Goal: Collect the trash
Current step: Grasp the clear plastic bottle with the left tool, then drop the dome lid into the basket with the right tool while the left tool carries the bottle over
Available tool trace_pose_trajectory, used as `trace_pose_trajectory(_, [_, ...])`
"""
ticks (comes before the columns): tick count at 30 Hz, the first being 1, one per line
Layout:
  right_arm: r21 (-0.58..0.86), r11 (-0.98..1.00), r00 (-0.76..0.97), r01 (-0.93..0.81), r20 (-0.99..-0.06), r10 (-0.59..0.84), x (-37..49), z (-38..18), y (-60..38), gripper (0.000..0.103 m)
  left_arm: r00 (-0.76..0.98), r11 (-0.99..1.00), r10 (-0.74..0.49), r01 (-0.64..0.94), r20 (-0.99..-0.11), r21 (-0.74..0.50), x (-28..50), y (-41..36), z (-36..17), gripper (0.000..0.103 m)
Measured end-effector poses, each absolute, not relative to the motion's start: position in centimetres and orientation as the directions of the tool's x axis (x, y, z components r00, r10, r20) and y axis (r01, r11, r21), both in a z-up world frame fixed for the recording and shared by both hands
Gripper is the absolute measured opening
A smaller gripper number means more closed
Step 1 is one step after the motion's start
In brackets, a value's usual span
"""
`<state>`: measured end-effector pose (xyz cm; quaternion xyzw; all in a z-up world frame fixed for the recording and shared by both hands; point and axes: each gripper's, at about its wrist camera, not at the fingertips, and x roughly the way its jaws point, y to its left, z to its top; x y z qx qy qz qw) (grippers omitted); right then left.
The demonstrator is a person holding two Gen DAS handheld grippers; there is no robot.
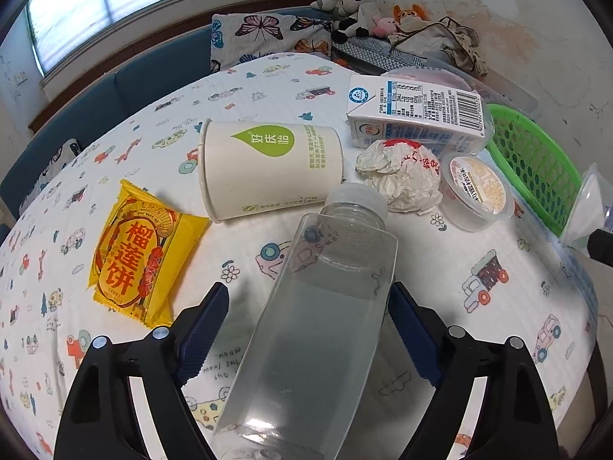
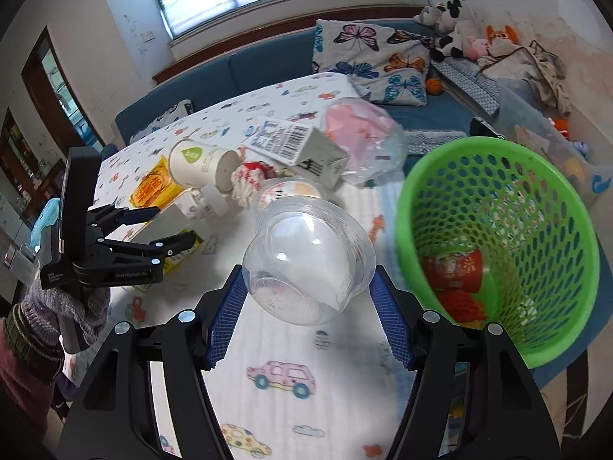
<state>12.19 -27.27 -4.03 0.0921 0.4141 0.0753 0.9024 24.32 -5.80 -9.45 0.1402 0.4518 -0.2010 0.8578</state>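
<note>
Two grippers at work over the table (image 1: 345,88), which is covered in a cartoon-car cloth.

Right gripper (image 2: 308,308): jaws part-closed on a clear plastic cup (image 2: 308,258), blue pads against its sides, cup tipped with its rounded bottom toward the camera. It hangs above the cloth just beside the green basket (image 2: 498,230) — held there, I judge, so that it can go over the rim. The basket already holds a red printed wrapper (image 2: 454,270).

Left gripper (image 1: 308,312): jaws wide, straddling a clear square bottle (image 1: 318,329) that lies on its side, white cap pointing away. The right pad looks at or very near the bottle's edge; a gap shows on the left, so no grip yet. No earlier view is given.

Still lying on the cloth: yellow snack packet (image 1: 141,253), paper cup (image 1: 268,168) on its side, crumpled wrapper (image 1: 402,176), small lidded tub (image 1: 477,195), milk carton (image 1: 417,115). All sit grouped near the basket — a short carry for each.

Judgement: collection is early; most pieces are not yet binned.
</note>
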Motion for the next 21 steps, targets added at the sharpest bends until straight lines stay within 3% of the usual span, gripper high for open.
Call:
trace_pose_trajectory(4, [0.229,0.973,0.647,-0.042,-0.736,0.201,12.0,-4.1,-28.2,0.066,0.506,0.875,-0.221,0.48,-0.834,0.059,24.4,-6.1,-9.5,0.076])
trace_pose_trajectory(9, [0.229,0.973,0.648,-0.031,-0.737,0.194,11.7,-4.2,-28.8,0.066,0.505,0.87,-0.231,0.49,-0.831,0.056,24.2,-6.5,-9.4,0.063])
trace_pose_trajectory(21, [0.225,0.974,0.65,-0.011,-0.738,0.178,11.2,-4.5,-30.0,0.066,0.522,0.873,-0.246,0.485,-0.817,0.046,22.6,-6.3,-8.6,0.058])
